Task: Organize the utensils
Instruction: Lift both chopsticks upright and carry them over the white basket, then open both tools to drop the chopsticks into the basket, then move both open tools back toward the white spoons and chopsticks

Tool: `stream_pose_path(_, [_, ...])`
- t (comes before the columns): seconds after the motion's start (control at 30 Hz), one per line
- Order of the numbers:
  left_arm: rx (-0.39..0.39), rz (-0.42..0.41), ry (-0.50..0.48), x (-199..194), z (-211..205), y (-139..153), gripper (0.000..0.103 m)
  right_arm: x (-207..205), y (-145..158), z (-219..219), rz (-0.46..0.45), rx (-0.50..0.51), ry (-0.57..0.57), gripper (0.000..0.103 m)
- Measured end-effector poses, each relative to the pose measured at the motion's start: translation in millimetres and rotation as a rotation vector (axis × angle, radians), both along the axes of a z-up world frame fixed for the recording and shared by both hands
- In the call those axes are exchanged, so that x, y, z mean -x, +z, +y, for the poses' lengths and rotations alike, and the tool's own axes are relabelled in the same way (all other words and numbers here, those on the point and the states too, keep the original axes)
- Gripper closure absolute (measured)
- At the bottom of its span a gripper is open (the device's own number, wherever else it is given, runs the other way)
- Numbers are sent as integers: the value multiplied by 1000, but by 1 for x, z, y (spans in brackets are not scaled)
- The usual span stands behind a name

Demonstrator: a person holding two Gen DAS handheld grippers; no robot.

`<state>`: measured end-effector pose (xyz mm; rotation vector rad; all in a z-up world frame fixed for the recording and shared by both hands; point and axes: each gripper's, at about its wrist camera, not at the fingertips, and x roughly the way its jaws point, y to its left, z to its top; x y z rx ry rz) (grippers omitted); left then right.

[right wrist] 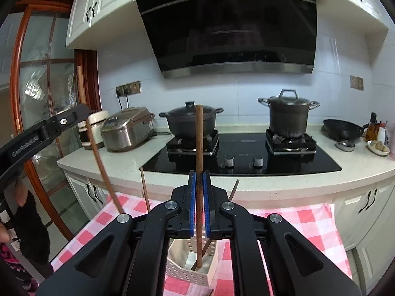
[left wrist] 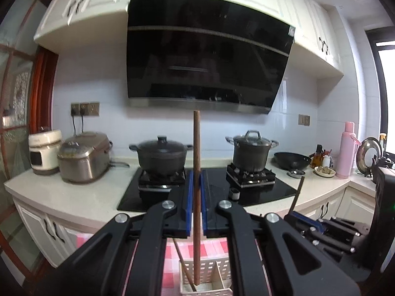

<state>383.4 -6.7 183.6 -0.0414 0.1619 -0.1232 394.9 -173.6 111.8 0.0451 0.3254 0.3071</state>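
Note:
My left gripper (left wrist: 196, 172) is shut on a brown wooden chopstick (left wrist: 196, 143) that it holds upright. The stick's lower end reaches the white slotted basket (left wrist: 209, 268), where another chopstick (left wrist: 182, 264) leans. My right gripper (right wrist: 199, 172) is shut on a second upright chopstick (right wrist: 199, 133), whose tip is in the same basket (right wrist: 177, 268). Whether either tip touches the bottom I cannot tell. Two more sticks (right wrist: 145, 190) (right wrist: 233, 188) rise behind my fingers. Each gripper shows in the other's view: the right gripper (left wrist: 321, 227) and the left gripper (right wrist: 49, 128) with its stick (right wrist: 98, 162).
The basket stands on a pink checked cloth (right wrist: 308, 222) in front of a white counter (right wrist: 271, 182). Behind it are a black hob (right wrist: 246, 157) with two lidded pots (right wrist: 191, 120) (right wrist: 288, 116), rice cookers (right wrist: 126, 128), a wok (right wrist: 343, 129) and a pink flask (left wrist: 346, 150). A person's hand (right wrist: 22, 192) is at the left.

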Motion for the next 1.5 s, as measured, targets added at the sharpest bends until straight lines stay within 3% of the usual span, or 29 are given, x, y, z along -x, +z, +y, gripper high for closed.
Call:
stream_pose_path(0.23, [5, 180, -41, -45, -3, -57, 97, -24, -34, 20, 116, 79, 30, 96])
stream_pose_path(0.37, [6, 292, -57, -60, 1, -89, 97, -38, -52, 27, 181, 91, 22, 96])
stream_pose_path(0.5, [-7, 342, -36, -67, 5, -113, 97, -52, -68, 26, 238, 54, 9, 92])
stream_pose_path(0.53, [-3, 343, -35, -67, 8, -115, 95, -53, -70, 26, 240, 55, 3, 88])
stream_pose_path(0.57, [-3, 344, -31, -66, 9, -117, 92, -52, -71, 24, 238, 53, 1, 78])
stream_pose_path(0.6, [-3, 338, -22, -64, 13, -117, 82, -52, -71, 23, 235, 47, 1, 69])
stream_pose_path(0.63, [-1, 326, -12, -61, 16, -116, 71, -48, -71, 20, 224, 37, -2, 53])
stream_pose_path(0.77, [-1, 282, 31, -39, 29, -113, 65, -31, -70, 10, 183, 52, -24, 53])
stream_pose_path(0.9, [5, 244, 97, -10, 45, -116, 43, -11, -88, -5, 201, 44, -26, 53])
stream_pose_path(0.93, [3, 240, 108, -4, 47, -118, 42, -7, -95, -8, 212, 44, -26, 53])
stream_pose_path(1.1, [-17, 247, 156, 26, 58, -141, 37, 14, -135, -18, 286, 49, -22, 55])
stream_pose_path(1.3, [-23, 275, 191, 64, 65, -179, 36, 37, -184, -16, 374, 64, -14, 67])
stream_pose_path(1.5, [-55, 311, 214, 89, 61, -209, 36, 53, -213, -9, 428, 69, -10, 71])
